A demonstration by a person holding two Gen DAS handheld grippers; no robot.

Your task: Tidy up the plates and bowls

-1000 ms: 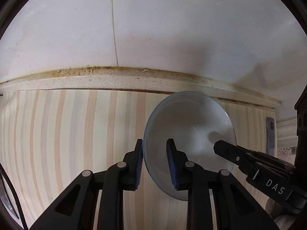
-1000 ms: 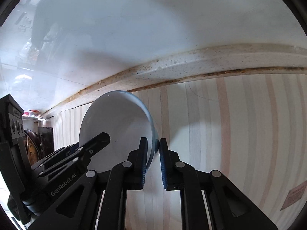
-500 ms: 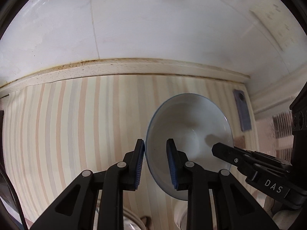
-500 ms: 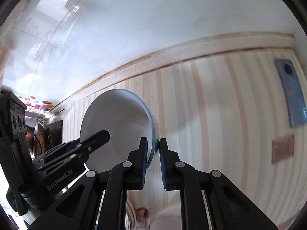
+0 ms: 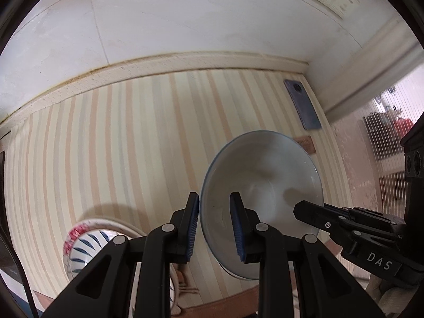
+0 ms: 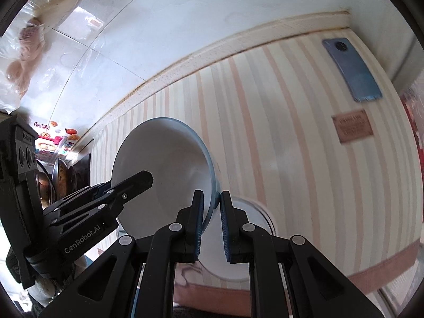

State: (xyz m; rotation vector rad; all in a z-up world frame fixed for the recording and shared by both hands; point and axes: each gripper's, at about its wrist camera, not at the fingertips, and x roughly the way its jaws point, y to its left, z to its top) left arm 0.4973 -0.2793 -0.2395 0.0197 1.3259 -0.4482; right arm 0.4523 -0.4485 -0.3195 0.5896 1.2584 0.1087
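Readable markings first: the right gripper (image 5: 299,209) body carries "DAS" in the left wrist view; the left gripper (image 6: 148,179) body carries "GenRobot.AI" in the right wrist view. A small brown label (image 6: 352,129) lies on the striped mat (image 5: 119,145), but its print is too blurred to read.

Left gripper (image 5: 214,225): its 2 blue-padded fingers (image 5: 193,228) straddle the left rim of the bowl (image 5: 265,193), 1 outside and 1 inside. A gap shows at the pads, so contact cannot be confirmed.

Right gripper (image 6: 212,220): both fingers (image 6: 197,222) are pinched on the opposite rim of the same bowl (image 6: 164,164) — wall clamped between the pads.

The bowl is held in the air between the 2 grippers, tilted with its opening toward the left wrist camera, above the mat. It is pale, white-grey inside with a thin blue rim, smooth and glossy, with nothing in it.

Below the left gripper, a plate with a red floral border (image 5: 84,228) rests on the mat, and a white bowl with dark blue leaf strokes (image 5: 87,249) sits on it.

Farther off, a blue phone (image 6: 351,70) lies face down near the right rear corner of the mat. Behind it — a stained beige upstand (image 5: 159,66) and white wall tiles (image 5: 185,13).
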